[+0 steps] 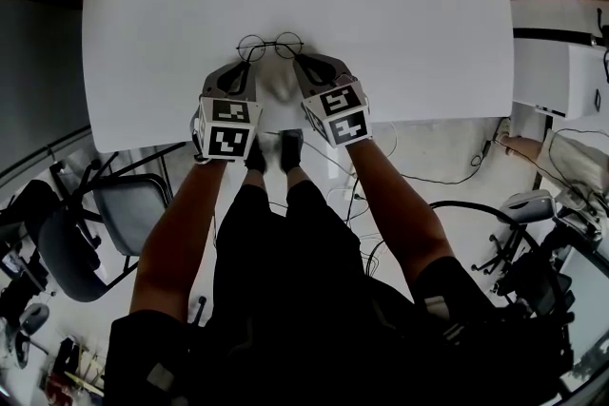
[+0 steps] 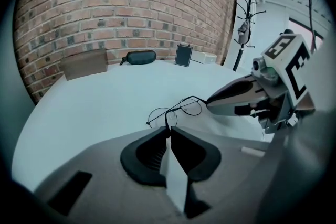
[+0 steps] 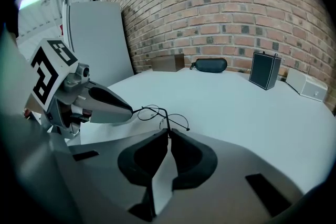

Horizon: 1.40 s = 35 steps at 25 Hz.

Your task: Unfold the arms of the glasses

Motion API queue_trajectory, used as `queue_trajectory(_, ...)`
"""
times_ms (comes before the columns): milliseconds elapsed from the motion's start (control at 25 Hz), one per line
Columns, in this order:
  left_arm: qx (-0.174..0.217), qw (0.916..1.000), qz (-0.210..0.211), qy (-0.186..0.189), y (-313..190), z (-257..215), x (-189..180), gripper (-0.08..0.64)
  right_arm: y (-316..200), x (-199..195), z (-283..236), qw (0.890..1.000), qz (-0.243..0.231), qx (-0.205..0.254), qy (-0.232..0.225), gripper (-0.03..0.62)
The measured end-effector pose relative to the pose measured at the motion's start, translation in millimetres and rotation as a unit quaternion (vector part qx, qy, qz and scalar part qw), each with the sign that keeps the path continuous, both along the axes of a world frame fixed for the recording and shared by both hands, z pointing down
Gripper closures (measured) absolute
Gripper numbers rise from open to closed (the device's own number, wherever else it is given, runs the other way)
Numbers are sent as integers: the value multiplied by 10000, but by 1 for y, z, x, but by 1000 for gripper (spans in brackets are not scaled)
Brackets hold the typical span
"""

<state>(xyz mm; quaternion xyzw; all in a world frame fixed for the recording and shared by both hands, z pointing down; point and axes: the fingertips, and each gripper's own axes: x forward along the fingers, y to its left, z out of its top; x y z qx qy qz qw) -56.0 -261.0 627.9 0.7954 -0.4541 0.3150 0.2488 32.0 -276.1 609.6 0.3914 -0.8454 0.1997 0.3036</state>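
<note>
Thin black round-lens glasses [image 1: 270,45] lie on the white table [image 1: 409,33], lenses away from me. My left gripper [image 1: 246,64] sits at their left end and my right gripper [image 1: 299,62] at their right end, tips nearly side by side. In the left gripper view the glasses [image 2: 181,108] lie just past the left gripper [image 2: 168,128], whose jaws are shut on a thin wire arm; the right gripper [image 2: 210,104] reaches in from the right. In the right gripper view the right gripper [image 3: 168,131] pinches the other arm of the glasses [image 3: 163,115], with the left gripper [image 3: 130,109] opposite.
Along the table's far edge by the brick wall stand a brown box [image 2: 84,64], a black glasses case [image 2: 140,56], a small dark box [image 3: 264,71] and a white device [image 3: 307,84]. A chair [image 1: 124,214] stands below the table's near left edge.
</note>
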Motion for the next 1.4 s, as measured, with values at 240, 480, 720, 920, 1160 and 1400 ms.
queue_trajectory(240, 144, 9998, 81, 78, 6, -12, 5, 523, 6, -5, -13, 9998, -70, 125, -155, 566)
queue_trajectory(480, 258, 9996, 73, 65, 11, -17, 5, 523, 17, -11, -21, 9984, -375, 421, -40, 566)
queue_trajectory(720, 367, 9993, 6, 59, 13, -21, 3, 523, 26, -20, -32, 9933, -815, 814, 40, 568)
queue_trajectory(920, 469, 9986, 67, 238, 19, -29, 10, 525, 37, -25, -33, 9921, -974, 789, -44, 568)
queue_trajectory(1160, 411, 9986, 196, 257, 24, -23, 19, 529, 47, -30, -22, 9919, -1091, 654, -46, 571)
queue_trajectory(1400, 152, 9976, 377, 566, 30, -11, 27, 528, 46, -28, -5, 9918, -1165, 517, 110, 569)
